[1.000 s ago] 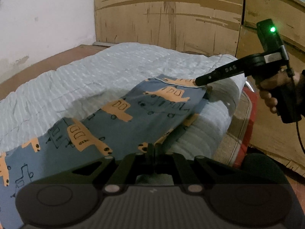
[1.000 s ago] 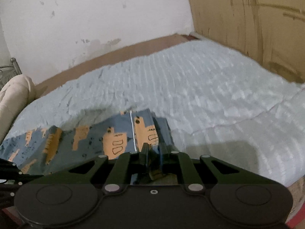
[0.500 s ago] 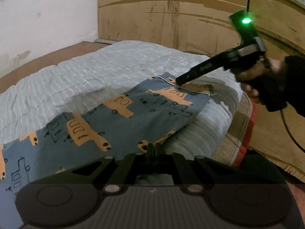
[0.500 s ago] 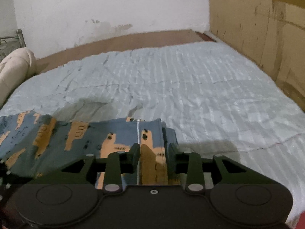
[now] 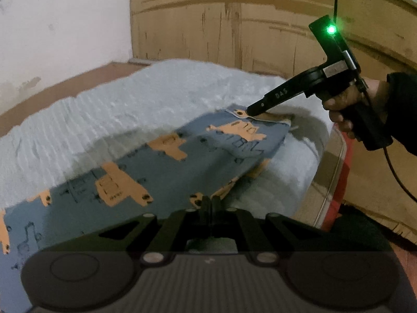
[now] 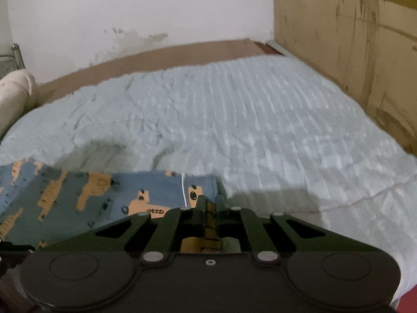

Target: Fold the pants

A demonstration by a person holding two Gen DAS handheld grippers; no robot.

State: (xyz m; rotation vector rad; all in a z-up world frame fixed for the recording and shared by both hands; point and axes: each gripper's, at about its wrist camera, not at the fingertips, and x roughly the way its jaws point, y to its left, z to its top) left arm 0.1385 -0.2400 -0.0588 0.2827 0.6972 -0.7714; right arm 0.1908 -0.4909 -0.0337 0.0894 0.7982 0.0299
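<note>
The pants are blue with orange truck prints and lie stretched along the near edge of the bed; they also show in the right wrist view. My left gripper is shut on the pants' near edge. My right gripper is shut on the pants' far end by the white seam line. In the left wrist view the right gripper pinches that end, held by a hand at the right.
A light blue ribbed blanket covers the bed. A wooden panel wall stands behind and to the right. A cream pillow lies at the far left. The bed's corner and red mattress edge drop off at right.
The right gripper was open around the pants' end half a second ago and has shut on it. The pants have lifted and shifted slightly toward the bed's middle.
</note>
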